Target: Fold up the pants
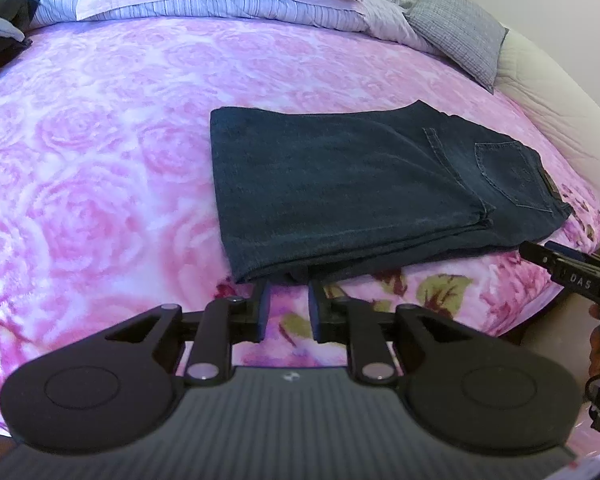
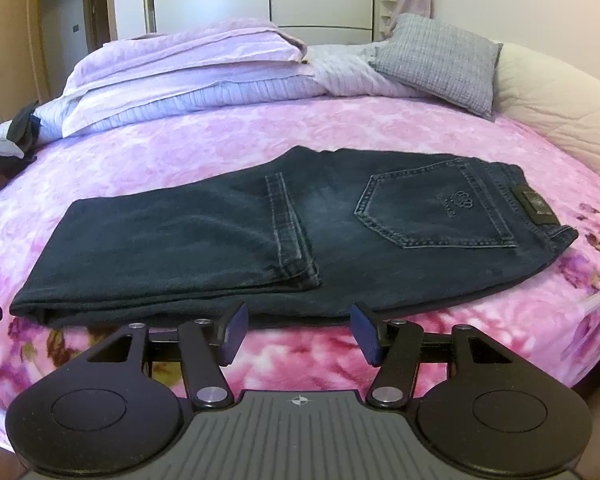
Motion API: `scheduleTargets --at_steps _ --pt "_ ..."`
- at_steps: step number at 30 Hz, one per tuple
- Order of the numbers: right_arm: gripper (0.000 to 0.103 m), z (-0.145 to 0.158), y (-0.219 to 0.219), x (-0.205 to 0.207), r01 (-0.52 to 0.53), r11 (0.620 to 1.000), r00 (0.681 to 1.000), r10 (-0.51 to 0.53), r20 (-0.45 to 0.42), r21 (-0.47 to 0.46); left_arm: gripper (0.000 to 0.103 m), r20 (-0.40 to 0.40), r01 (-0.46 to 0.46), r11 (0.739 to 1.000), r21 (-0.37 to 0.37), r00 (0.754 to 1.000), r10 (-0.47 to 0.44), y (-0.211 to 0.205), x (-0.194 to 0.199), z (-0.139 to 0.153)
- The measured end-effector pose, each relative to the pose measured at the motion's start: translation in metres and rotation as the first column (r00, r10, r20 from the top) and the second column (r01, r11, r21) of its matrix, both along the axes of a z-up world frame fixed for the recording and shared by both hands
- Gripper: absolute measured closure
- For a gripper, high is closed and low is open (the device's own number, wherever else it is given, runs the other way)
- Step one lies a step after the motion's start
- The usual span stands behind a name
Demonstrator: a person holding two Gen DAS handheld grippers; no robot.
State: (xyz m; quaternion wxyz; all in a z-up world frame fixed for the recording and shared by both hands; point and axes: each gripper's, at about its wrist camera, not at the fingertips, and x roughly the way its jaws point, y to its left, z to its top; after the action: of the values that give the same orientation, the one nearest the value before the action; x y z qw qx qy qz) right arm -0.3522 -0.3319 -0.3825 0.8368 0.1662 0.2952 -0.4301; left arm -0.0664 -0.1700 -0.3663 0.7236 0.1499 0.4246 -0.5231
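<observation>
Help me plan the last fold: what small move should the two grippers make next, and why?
Probably ease both forward to pinch the near edge. The jeans lie folded once on the pink blanket; the left gripper and right gripper are open, empty and just short of that edge.

In the left wrist view the right gripper (image 1: 580, 276) is cut off by the frame edge at 3 o'clock so its jaws stay unseen, a dark clothes heap (image 1: 4, 20) at 10 o'clock is cropped, and the pants (image 1: 360, 188) hide the left fingertips (image 1: 266, 286).
</observation>
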Motion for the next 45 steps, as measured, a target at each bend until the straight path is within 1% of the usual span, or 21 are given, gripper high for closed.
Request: scheduleTargets --at_steps 6,9,11,13,17,19,22,25,28,29,30,31,32,33,35,37,39,40,41,42,45 --pt "0.049 -0.005 0.005 0.002 -0.037 0.999 0.998 0.035 -0.050 -0.034 0.080 -0.064 -0.043 0.999 0.016 0.997 0.044 0.014 0.016 -0.014" --pt "0.049 -0.010 0.021 0.020 -0.139 0.987 0.986 0.131 -0.101 -0.081 0.080 -0.089 -0.084 0.996 0.033 0.992 0.086 0.028 0.029 -0.021" --pt "0.049 -0.013 0.037 0.040 -0.246 0.962 0.963 0.230 -0.137 -0.114 0.080 -0.093 -0.116 0.992 0.038 0.989 0.119 0.039 0.040 -0.024" --pt "0.049 -0.017 0.055 0.063 -0.358 0.922 0.927 0.332 -0.177 -0.147 0.079 -0.098 -0.151 0.988 0.037 0.983 0.154 0.050 0.053 -0.025" --pt "0.049 -0.032 0.097 0.117 -0.573 0.797 0.812 0.519 -0.266 -0.192 0.078 -0.101 -0.216 0.976 0.036 0.971 0.219 0.068 0.080 -0.026" --pt "0.049 -0.043 0.118 0.144 -0.659 0.721 0.744 0.582 -0.329 -0.215 0.078 -0.104 -0.237 0.971 0.029 0.966 0.239 0.075 0.093 -0.025" --pt "0.049 -0.062 0.143 0.176 -0.740 0.625 0.663 0.617 -0.423 -0.248 0.078 -0.113 -0.248 0.968 0.025 0.962 0.249 0.081 0.107 -0.026" --pt "0.049 -0.082 0.156 0.194 -0.773 0.552 0.625 0.579 -0.524 -0.312 0.078 -0.129 -0.245 0.969 0.020 0.961 0.246 0.085 0.115 -0.027" --pt "0.050 -0.092 0.158 0.206 -0.782 0.518 0.612 0.531 -0.586 -0.347 0.078 -0.150 -0.233 0.972 0.011 0.961 0.232 0.085 0.119 -0.030" --pt "0.055 -0.095 0.159 0.208 -0.788 0.507 0.604 0.529 -0.596 -0.349 0.078 -0.154 -0.228 0.974 0.011 0.962 0.227 0.083 0.121 -0.031" --pt "0.072 -0.099 0.159 0.208 -0.798 0.496 0.591 0.535 -0.604 -0.341 0.078 -0.158 -0.226 0.974 0.010 0.962 0.225 0.082 0.121 -0.033" --pt "0.079 -0.105 0.160 0.211 -0.807 0.484 0.579 0.532 -0.618 -0.339 0.078 -0.161 -0.222 0.975 0.010 0.962 0.221 0.080 0.122 -0.034" --pt "0.084 -0.109 0.161 0.211 -0.804 0.477 0.583 0.514 -0.630 -0.355 0.078 -0.162 -0.220 0.975 0.010 0.962 0.219 0.078 0.123 -0.035" --pt "0.089 -0.109 0.160 0.211 -0.794 0.488 0.597 0.511 -0.619 -0.363 0.078 -0.161 -0.218 0.976 0.009 0.963 0.217 0.076 0.124 -0.035" --pt "0.094 -0.097 0.149 0.209 -0.737 0.559 0.670 0.535 -0.514 -0.380 0.078 -0.161 -0.217 0.976 0.005 0.963 0.215 0.072 0.125 -0.035" --pt "0.096 -0.072 0.131 0.201 -0.658 0.648 0.753 0.558 -0.349 -0.384 0.078 -0.159 -0.209 0.978 -0.007 0.966 0.206 0.068 0.124 -0.033" --pt "0.097 -0.040 0.097 0.184 -0.530 0.783 0.842 0.532 -0.089 -0.325 0.078 -0.158 -0.202 0.979 -0.013 0.968 0.197 0.061 0.122 -0.031" --pt "0.097 -0.026 0.080 0.174 -0.470 0.833 0.866 0.499 0.029 -0.293 0.078 -0.156 -0.194 0.981 -0.020 0.970 0.189 0.056 0.120 -0.029" --pt "0.097 -0.011 0.061 0.161 -0.396 0.881 0.886 0.441 0.144 -0.260 0.078 -0.153 -0.186 0.982 -0.028 0.972 0.179 0.050 0.118 -0.027" --pt "0.098 0.001 0.043 0.147 -0.330 0.915 0.891 0.383 0.242 -0.231 0.078 -0.149 -0.174 0.984 -0.035 0.975 0.167 0.042 0.115 -0.024" --pt "0.098 0.039 -0.017 0.088 -0.144 0.980 0.850 0.194 0.490 -0.138 0.078 -0.128 -0.125 0.990 -0.068 0.985 0.115 0.013 0.104 -0.013"
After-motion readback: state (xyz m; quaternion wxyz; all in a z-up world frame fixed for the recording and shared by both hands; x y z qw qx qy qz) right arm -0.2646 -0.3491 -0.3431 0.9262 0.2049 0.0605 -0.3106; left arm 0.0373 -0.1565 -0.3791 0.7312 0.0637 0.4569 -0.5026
